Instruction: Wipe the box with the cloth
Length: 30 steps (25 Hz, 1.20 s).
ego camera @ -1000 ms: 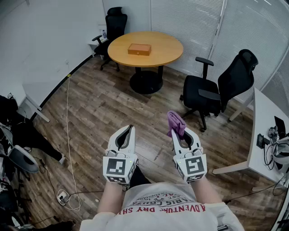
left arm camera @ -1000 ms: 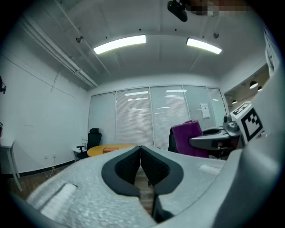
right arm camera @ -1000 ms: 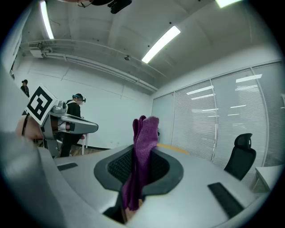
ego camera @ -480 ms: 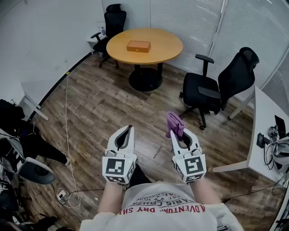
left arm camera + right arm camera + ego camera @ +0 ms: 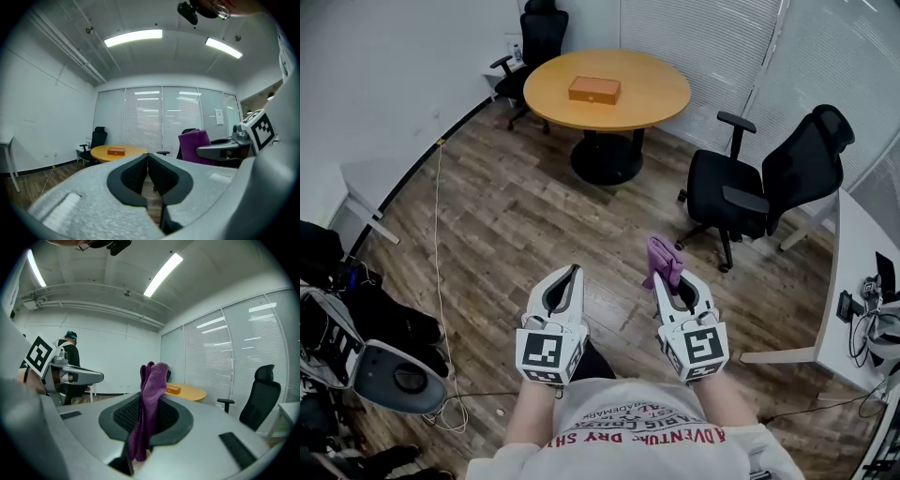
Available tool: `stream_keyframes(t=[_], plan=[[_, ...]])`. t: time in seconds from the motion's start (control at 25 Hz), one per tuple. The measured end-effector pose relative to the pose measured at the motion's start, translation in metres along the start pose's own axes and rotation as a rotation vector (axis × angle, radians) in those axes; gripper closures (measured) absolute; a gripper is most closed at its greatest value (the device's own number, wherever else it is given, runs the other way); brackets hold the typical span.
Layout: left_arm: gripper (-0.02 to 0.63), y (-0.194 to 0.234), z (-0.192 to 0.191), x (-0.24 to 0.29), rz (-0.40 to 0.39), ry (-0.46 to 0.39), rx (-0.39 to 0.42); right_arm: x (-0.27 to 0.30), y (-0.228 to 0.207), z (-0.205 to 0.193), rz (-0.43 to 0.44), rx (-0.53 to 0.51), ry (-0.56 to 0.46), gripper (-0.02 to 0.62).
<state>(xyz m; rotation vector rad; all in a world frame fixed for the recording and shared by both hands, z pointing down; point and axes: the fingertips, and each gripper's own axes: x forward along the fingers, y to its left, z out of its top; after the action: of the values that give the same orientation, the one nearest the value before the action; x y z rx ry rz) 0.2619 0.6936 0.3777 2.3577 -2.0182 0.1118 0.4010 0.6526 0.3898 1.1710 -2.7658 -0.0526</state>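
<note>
A small orange-brown box (image 5: 594, 90) lies on a round wooden table (image 5: 652, 103) far ahead across the room; it also shows small in the left gripper view as the box (image 5: 116, 151) and in the right gripper view as the box (image 5: 173, 389). My right gripper (image 5: 671, 281) is shut on a purple cloth (image 5: 664, 260), which sticks up between its jaws as the cloth (image 5: 149, 404). My left gripper (image 5: 566, 280) is shut and holds nothing; its jaws meet at the left gripper (image 5: 147, 159). Both grippers are held close to my chest, well short of the table.
Black office chairs stand right of the table (image 5: 769, 187) and behind it (image 5: 539, 37). A white desk (image 5: 862, 281) runs along the right. Bags and gear (image 5: 356, 328) lie at the left, with a cable (image 5: 439, 234) on the wooden floor. A person (image 5: 68, 362) stands at the left of the right gripper view.
The view has shifted forward slightly toward the table, so the table and chairs sit a little lower and to the right in the frame. Both grippers keep their pose and the cloth stays clamped.
</note>
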Motion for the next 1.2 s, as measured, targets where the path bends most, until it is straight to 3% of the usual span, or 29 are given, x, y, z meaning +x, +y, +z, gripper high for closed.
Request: stream_keyframes(t=[0.48, 0.76, 1.2], plan=[[0.597, 0.139, 0.028, 0.109, -0.055, -0.011, 0.0, 0.17, -0.004, 0.04, -0.037, -0.016, 0.007, 0.531], [0.597, 0.234, 0.046, 0.15, -0.024, -0.018, 0.022, 0.258, -0.001, 0.062, -0.072, -0.006, 0.003, 0.531], [0.597, 0.3, 0.029, 0.221, 0.018, 0.006, 0.0, 0.363, -0.012, 0.052, -0.021, -0.036, 0.031, 0.529]])
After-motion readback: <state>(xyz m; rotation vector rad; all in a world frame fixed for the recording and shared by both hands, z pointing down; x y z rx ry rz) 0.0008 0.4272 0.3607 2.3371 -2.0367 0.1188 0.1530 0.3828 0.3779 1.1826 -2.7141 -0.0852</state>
